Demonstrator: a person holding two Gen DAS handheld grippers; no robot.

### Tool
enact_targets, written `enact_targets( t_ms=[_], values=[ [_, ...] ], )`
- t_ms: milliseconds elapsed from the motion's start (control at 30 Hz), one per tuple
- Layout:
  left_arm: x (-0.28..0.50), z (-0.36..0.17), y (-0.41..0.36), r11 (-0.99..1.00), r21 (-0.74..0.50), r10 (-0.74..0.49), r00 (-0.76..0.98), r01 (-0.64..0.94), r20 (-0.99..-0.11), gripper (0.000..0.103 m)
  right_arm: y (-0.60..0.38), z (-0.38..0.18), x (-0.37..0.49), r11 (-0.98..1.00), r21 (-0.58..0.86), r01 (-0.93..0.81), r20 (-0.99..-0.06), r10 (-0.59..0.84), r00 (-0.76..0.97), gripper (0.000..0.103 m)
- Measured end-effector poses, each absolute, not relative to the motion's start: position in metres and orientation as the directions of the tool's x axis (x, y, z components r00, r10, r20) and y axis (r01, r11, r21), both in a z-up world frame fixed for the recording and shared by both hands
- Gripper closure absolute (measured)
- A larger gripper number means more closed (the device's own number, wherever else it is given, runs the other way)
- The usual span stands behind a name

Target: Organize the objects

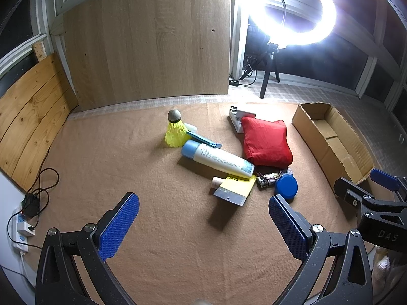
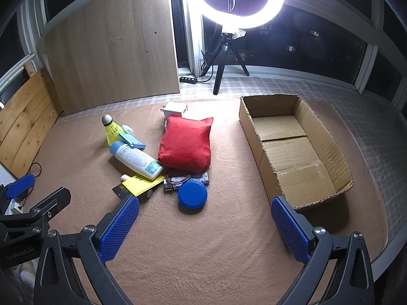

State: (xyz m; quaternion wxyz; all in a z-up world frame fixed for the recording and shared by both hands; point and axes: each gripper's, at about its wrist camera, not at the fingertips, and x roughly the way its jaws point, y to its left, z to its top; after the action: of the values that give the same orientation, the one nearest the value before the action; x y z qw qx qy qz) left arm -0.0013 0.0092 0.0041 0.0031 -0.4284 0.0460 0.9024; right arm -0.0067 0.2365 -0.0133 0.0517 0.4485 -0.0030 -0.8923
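Observation:
A pile lies on the tan mat: a red pouch (image 1: pixel 265 142) (image 2: pixel 187 143), a white bottle with a blue cap (image 1: pixel 217 157) (image 2: pixel 136 157), a yellow shuttlecock (image 1: pixel 175 129) (image 2: pixel 112 128), a blue round lid (image 1: pixel 286 186) (image 2: pixel 192 194), a yellow ruler (image 1: pixel 237 185) (image 2: pixel 143 181), a coiled cable (image 2: pixel 175 179) and a white charger (image 2: pixel 175 109). An open cardboard box (image 1: pixel 333 142) (image 2: pixel 297 147) stands to the right, with nothing inside. My left gripper (image 1: pixel 203 222) hovers open near the pile's front. My right gripper (image 2: pixel 204 226) is open too, between lid and box.
A ring light on a tripod (image 2: pixel 223 58) stands behind the mat, glaring brightly. A wooden board (image 1: pixel 150 45) leans at the back, pine planks (image 1: pixel 28 117) at the left. A power strip with cables (image 1: pixel 24 223) lies at the mat's left edge.

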Motion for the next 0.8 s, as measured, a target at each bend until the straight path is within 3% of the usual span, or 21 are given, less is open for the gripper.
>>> enact_targets(
  t_ms=[800],
  values=[
    [-0.015, -0.007, 0.010, -0.995, 0.087, -0.039, -0.619, -0.047, -0.784, 0.000, 0.239, -0.023, -0.020, -0.992, 0.077, 0.099, -0.812, -0.120, -0.571, 0.001]
  ],
)
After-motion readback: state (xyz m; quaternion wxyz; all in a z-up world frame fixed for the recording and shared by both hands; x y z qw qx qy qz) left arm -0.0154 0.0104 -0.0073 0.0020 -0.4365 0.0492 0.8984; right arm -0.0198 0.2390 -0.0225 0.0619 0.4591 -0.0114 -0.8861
